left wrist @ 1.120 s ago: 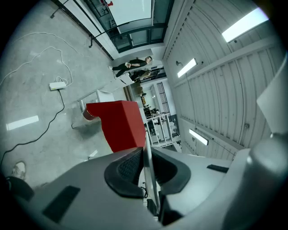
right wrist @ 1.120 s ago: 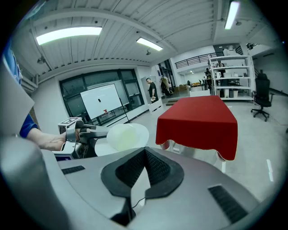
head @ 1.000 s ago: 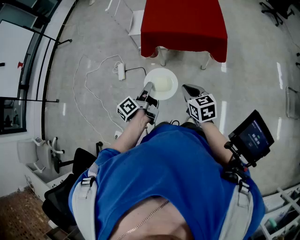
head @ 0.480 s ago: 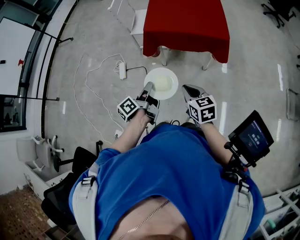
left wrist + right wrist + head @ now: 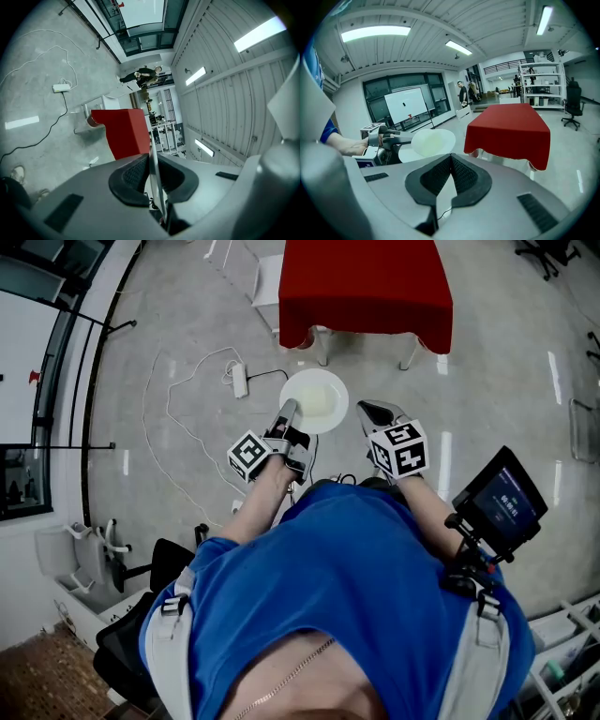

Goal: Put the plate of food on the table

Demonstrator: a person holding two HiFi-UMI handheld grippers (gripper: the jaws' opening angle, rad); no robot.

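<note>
Steady — left claw (image 5: pixel 289 411) pinched on the plate (image 5: pixel 317 397) rim, right claw (image 5: pixel 368 411) closed, empty; keep it level to the red desk (image 5: pixel 366 287) near edge.

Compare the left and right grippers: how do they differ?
The left gripper clamps the rim of the white plate; the right gripper holds nothing. The left gripper's pads are parted by that rim; the right gripper's pads meet. Both point toward the red-clothed table.
</note>
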